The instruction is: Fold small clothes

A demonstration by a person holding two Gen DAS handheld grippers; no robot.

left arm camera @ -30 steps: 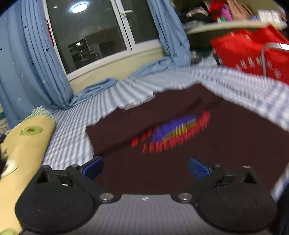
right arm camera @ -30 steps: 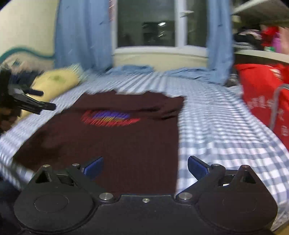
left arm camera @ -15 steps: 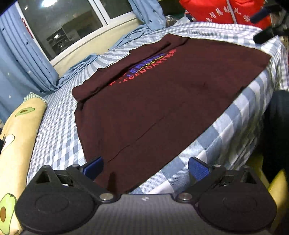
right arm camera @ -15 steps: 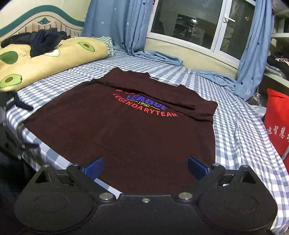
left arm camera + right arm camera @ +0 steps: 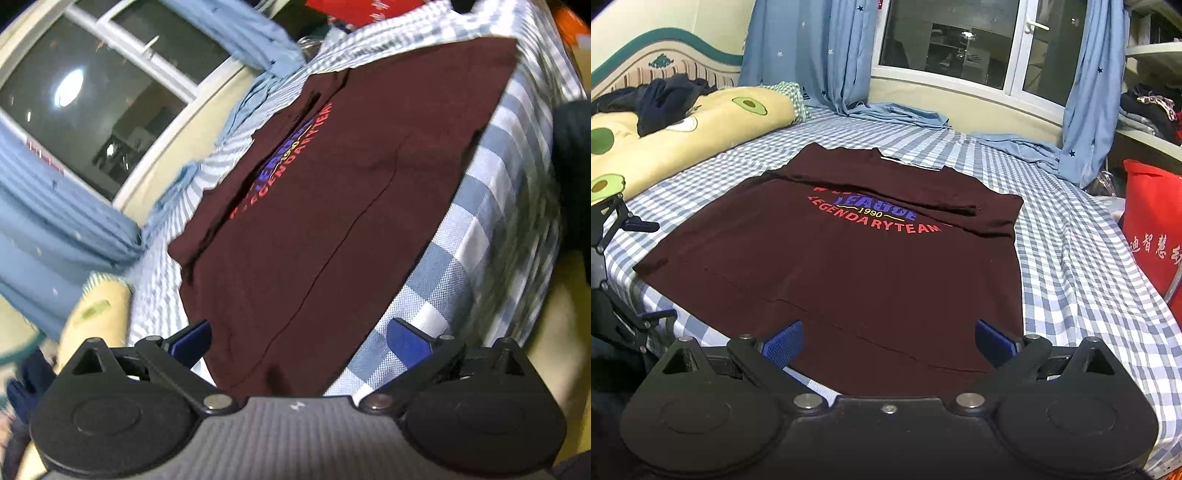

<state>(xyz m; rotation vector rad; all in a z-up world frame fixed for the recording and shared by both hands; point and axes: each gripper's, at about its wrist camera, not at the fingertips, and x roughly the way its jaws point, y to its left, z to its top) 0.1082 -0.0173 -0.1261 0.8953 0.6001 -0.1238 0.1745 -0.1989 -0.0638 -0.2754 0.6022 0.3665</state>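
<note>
A dark maroon T-shirt (image 5: 849,266) with red and blue lettering lies flat on the blue-checked bed (image 5: 1082,295), both sleeves folded in over the chest. It also shows in the left wrist view (image 5: 332,206), tilted. My right gripper (image 5: 888,341) is open and empty, just above the shirt's hem near the bed's front edge. My left gripper (image 5: 299,338) is open and empty over the shirt's near left hem corner. The left gripper also shows in the right wrist view (image 5: 624,221), at the bed's left edge.
A yellow avocado-print pillow (image 5: 683,136) with dark clothes (image 5: 665,99) on it lies at the left. A red bag (image 5: 1152,225) stands at the right. Blue curtains (image 5: 809,55) and a window (image 5: 945,40) are behind the bed. The bed's front edge is close under both grippers.
The left gripper has rolled and drawn back toward the shirt's left hem corner. The right gripper has steadied and backed off to the hem. The shirt has not moved.
</note>
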